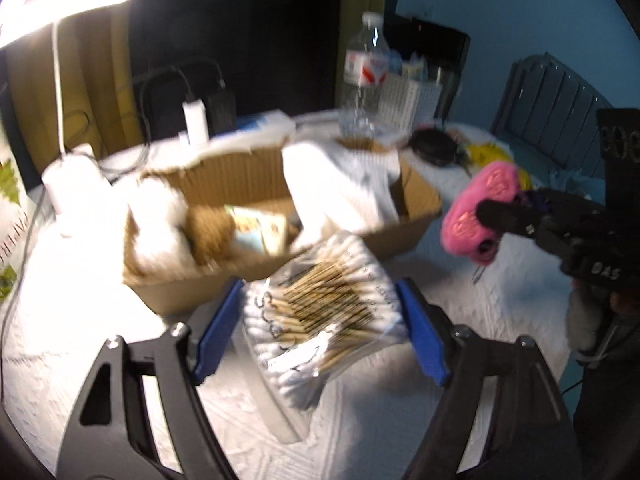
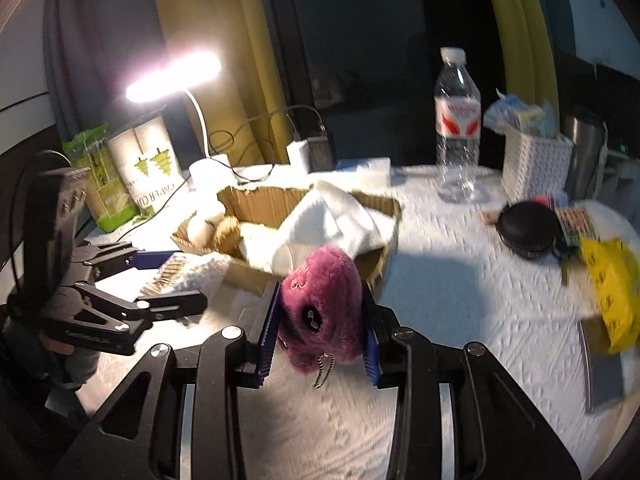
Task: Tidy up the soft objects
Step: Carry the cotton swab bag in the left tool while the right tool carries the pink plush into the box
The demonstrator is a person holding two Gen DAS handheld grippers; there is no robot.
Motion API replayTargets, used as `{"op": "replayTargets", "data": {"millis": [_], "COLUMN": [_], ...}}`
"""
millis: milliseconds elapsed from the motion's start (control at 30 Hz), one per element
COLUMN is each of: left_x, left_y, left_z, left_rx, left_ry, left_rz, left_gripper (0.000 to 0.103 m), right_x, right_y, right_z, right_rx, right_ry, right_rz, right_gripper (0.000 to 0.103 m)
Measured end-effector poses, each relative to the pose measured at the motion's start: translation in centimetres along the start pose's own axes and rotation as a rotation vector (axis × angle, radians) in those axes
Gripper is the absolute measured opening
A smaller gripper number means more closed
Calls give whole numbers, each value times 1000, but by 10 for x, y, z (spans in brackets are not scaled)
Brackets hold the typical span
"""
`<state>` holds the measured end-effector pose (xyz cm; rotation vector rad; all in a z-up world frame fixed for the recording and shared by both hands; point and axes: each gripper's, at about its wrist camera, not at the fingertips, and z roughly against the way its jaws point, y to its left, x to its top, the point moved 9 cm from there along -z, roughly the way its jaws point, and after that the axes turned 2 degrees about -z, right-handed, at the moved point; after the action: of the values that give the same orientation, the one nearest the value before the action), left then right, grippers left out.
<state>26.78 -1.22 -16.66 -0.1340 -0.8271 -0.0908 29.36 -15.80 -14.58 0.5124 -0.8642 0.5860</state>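
- Left gripper (image 1: 320,332), lower centre of left wrist view, had its blue pads on both sides of a clear bag of cotton swabs (image 1: 320,312); jaws fairly wide, closed onto the bag, w/ the bag lifted just above the white tablecloth (image 1: 80,360).
- Right gripper (image 2: 320,320), bottom centre of right wrist view, pinched a pink plush toy (image 2: 320,304) btwn its pads; jaws partly closed, gripping the toy's sides. Small chain hung under the toy.
- Cardboard box (image 1: 408,216) sat mid-frame in left view, just beyond the swab bag; white cloth (image 1: 340,184) draped over its far right wall, fluffy white & brown items inside, blurred.
- Plush toy hung right of box in left view, above the cloth, not touching the box.
- Water bottle (image 2: 456,128) stood upright, upper right of right view, beside a white woven basket (image 2: 532,164).
- Lit desk lamp (image 2: 176,76) in upper left; black round pouch (image 2: 524,228) & yellow packet (image 2: 612,280) at right edge.
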Motion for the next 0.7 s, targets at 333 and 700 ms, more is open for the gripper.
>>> {"op": "replayTargets", "data": {"millis": [333,700], "left_x": [53,52], "left_y": [24,38], "left_z": [2,-62], "left_rx": [26,26], "left_ry": [-107,-19], "left_rz": [-1,28], "left_gripper": [79,79], "right_x": [40,25], "right_y": [4,-18], "right_z": [-33,-89], "right_rx": [-53,-89], "right_ry": [-7,97], "right_rz": [32,1], "right_gripper": [38,38]}}
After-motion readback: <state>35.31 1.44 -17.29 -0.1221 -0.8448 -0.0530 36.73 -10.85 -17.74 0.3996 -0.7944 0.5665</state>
